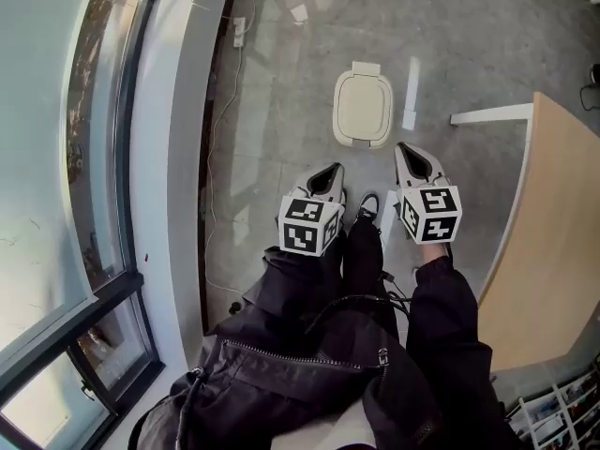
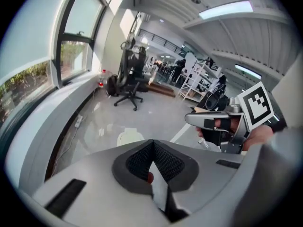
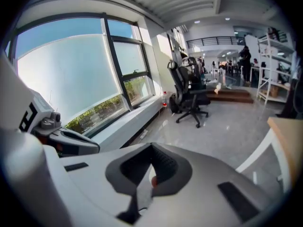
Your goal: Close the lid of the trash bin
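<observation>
Though apparently seated flat already, regard trash bin lid (image 1: 363, 107) as closed, hence hold left gripper (image 1: 327, 174) and right gripper (image 1: 407, 153) short of it, jaws together, empty.

Black jacket (image 1: 309, 373) w/ silver zip (image 1: 281, 355), black sleeves (image 1: 445, 312), black shoe (image 1: 367, 204). Left gripper (image 1: 328, 171) & right gripper (image 1: 406, 150): pale grey shells, black ribbed pads (image 2: 166, 162), each w/ cube (image 1: 307, 224) of b/w sq. markers.
</observation>
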### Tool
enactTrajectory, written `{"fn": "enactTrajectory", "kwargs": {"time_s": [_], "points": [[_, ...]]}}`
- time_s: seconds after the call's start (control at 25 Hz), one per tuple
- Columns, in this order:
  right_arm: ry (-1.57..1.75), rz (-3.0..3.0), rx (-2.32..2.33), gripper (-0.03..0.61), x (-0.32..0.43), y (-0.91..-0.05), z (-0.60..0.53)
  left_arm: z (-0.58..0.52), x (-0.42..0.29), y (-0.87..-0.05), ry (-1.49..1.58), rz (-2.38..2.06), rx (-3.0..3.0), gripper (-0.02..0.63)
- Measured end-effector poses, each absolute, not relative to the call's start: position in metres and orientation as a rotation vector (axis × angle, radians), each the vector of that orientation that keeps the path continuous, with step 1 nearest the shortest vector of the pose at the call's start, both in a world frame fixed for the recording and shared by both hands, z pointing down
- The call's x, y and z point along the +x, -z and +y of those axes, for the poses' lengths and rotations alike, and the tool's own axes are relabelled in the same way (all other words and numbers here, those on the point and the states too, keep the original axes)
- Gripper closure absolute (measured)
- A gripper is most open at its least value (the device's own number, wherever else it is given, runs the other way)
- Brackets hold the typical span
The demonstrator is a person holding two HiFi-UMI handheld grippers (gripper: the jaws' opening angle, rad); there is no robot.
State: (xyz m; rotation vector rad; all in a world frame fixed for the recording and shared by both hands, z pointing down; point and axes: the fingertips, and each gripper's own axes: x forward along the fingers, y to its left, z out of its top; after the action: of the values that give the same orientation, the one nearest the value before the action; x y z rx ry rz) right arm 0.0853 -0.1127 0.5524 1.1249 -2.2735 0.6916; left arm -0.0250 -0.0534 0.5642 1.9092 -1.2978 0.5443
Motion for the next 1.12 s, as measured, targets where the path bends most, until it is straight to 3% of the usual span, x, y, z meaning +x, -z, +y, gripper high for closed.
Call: {"fn": "enactTrajectory", "kwargs": {"time_s": [0.56, 1.12], "points": [[-0.33, -2.497, 1.455, 0.574, 0.116, -0.255, -0.078, -0.078, 0.005, -0.27, -0.218, -1.446, 2.315, 0.618], [0.072, -2.605, 1.56, 0.574, 0.134, -0.113, -0.056, -0.064, 0.027, -0.152, -0.06, -1.53, 2.521, 0.618]]}}
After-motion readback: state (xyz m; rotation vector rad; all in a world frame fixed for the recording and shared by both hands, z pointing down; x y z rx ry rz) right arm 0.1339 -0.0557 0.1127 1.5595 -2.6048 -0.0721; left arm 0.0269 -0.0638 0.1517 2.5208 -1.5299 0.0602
